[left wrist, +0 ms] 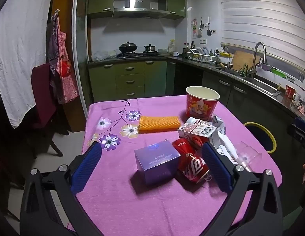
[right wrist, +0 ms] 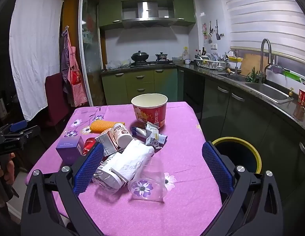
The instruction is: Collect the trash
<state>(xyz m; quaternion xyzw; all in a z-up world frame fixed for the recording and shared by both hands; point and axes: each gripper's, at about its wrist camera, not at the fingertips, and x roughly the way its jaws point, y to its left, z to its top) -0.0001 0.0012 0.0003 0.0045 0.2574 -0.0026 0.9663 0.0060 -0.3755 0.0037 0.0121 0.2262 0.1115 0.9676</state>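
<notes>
Trash lies on a pink floral tablecloth (left wrist: 117,206). In the left wrist view a purple box (left wrist: 157,162) and a crushed red cola can (left wrist: 193,167) sit between the fingers of my open, empty left gripper (left wrist: 152,161). A milk carton (left wrist: 197,130), an orange sponge (left wrist: 159,123) and a red paper bucket (left wrist: 201,103) lie beyond. In the right wrist view my right gripper (right wrist: 152,163) is open and empty over a crumpled white bag (right wrist: 125,164) and a clear plastic cup (right wrist: 150,184). A white pill bottle (right wrist: 123,134) and wrappers (right wrist: 152,135) lie further back.
A dark bin with a yellow rim (right wrist: 239,153) stands on the floor right of the table, also in the left wrist view (left wrist: 260,135). A dark red chair (left wrist: 44,98) stands at the left. Kitchen counters and a sink (right wrist: 266,91) run along the right.
</notes>
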